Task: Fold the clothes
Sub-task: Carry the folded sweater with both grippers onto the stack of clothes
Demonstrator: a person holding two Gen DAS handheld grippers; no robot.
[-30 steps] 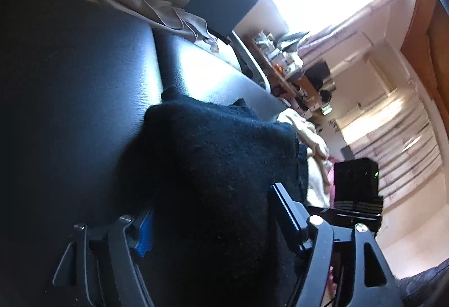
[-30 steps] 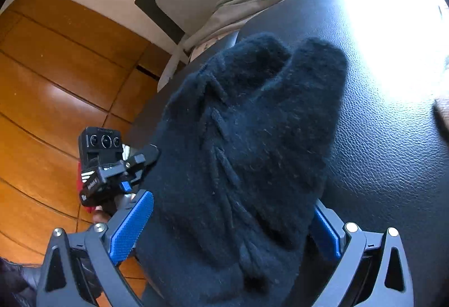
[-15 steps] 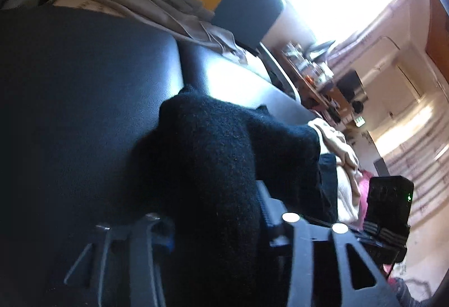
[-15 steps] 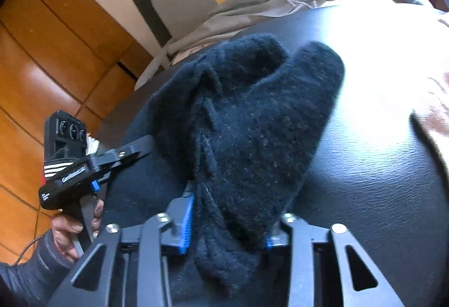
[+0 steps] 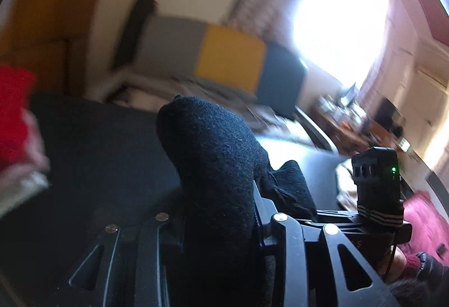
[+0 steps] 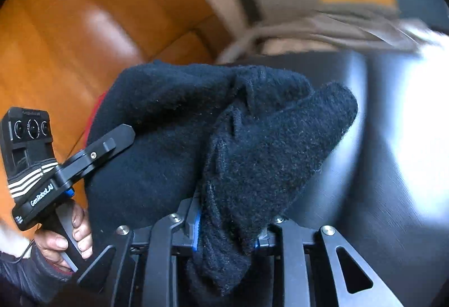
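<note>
A black knit garment (image 5: 213, 155) is bunched up and lifted off the black leather surface (image 5: 98, 152). My left gripper (image 5: 219, 223) has its jaws closing, the pads pressing a thick fold of the knit. In the right wrist view the same garment (image 6: 252, 138) hangs in folds between the closing jaws of my right gripper (image 6: 227, 228), blue pads tight on it. The left gripper's finger (image 6: 112, 138) sits against the garment's left side, with a hand (image 6: 64, 239) on its handle. The right gripper's camera housing (image 5: 376, 183) shows at the right.
Grey clothes (image 5: 196, 88) lie at the back below a grey, yellow and dark cushion (image 5: 230, 54). Red cloth (image 5: 14, 110) is at the left edge, pink fabric (image 5: 426, 217) at the right. A wooden panel wall (image 6: 70, 26) stands on the left.
Both grippers went from wide open around the flat-lying garment to clamped on it. They rose with it, and both views swung up toward the back wall.
</note>
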